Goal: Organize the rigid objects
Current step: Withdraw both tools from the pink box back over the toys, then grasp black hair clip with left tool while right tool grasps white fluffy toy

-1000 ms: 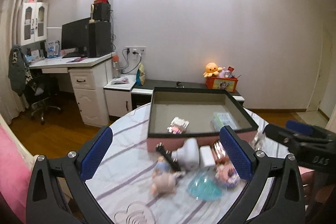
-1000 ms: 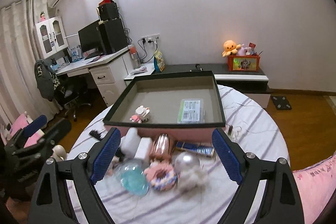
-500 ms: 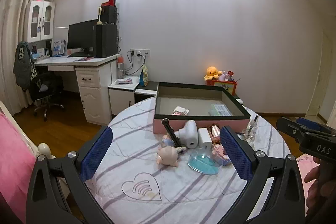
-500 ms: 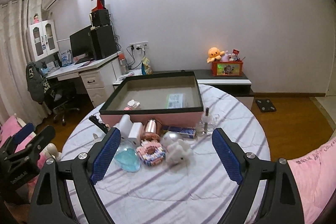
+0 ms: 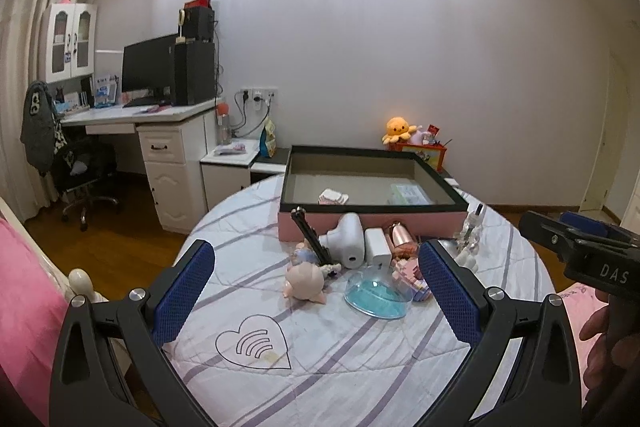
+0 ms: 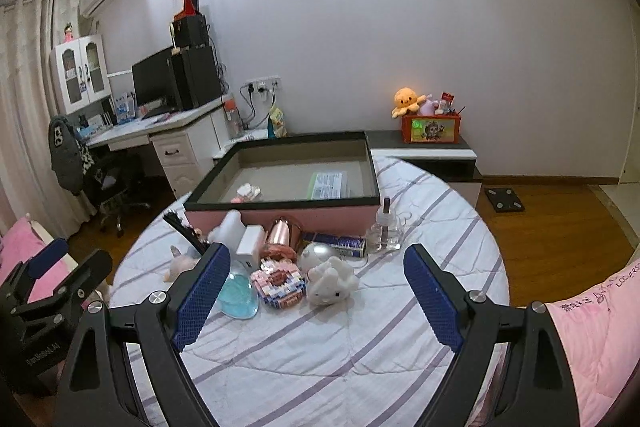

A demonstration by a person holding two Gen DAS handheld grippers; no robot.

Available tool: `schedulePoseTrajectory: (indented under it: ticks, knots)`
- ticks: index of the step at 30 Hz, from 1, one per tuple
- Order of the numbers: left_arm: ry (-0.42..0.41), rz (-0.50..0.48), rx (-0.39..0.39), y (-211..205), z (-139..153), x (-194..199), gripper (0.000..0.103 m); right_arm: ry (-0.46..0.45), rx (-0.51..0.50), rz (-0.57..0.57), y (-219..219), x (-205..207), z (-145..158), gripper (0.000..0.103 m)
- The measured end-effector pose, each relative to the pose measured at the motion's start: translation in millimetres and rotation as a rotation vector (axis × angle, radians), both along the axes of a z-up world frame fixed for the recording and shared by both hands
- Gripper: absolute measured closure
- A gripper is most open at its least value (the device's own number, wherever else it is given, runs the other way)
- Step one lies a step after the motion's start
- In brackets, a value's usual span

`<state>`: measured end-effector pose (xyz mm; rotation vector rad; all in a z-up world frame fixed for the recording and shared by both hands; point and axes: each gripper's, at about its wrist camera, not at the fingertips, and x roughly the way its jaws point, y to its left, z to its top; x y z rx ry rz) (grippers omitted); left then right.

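Note:
A pink box with a black rim (image 5: 372, 221) (image 6: 280, 217) stands at the far side of the round table; a small pink-white item (image 5: 333, 195) and a clear packet (image 5: 410, 194) lie in it. In front of it lies a cluster: a white device (image 5: 347, 245), a white charger (image 5: 377, 246), a rose-gold cup (image 6: 284, 233), a blue heart dish (image 5: 376, 295), a brick donut (image 6: 280, 285), a white plush (image 6: 332, 281), a pig figure (image 5: 305, 279), a black comb (image 5: 310, 237). My left gripper (image 5: 316, 297) and right gripper (image 6: 316, 297) are open, empty, and held back from the cluster.
A glass bottle (image 6: 385, 231) and a blue packet (image 6: 338, 242) lie right of the cluster. The striped tablecloth (image 5: 320, 355) has a heart mark (image 5: 252, 345) near me. Pink bedding (image 6: 600, 339) lies at the right; a desk and chair (image 5: 84, 179) stand far left.
Both grippers have pulled back and up from the box and cluster, which look smaller and farther now. Both stay open and empty. No object on the table has moved.

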<state>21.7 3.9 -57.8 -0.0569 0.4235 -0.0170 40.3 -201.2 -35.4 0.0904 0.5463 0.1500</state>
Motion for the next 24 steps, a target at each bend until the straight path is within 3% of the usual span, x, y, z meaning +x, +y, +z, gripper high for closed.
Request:
schedulePoseTrajectory:
  ticks: [11, 24]
  knots:
    - [0.136, 0.019, -0.015, 10.4, -39.6, 48.4, 0.0, 0.169, -0.006, -0.003, -8.5, 39.7, -53.1, 0.013]
    - [0.206, 0.013, -0.019, 12.5, -59.5, 111.7, 0.0, 0.242, 0.001, 0.024, -4.1, 81.9, -76.2, 0.013]
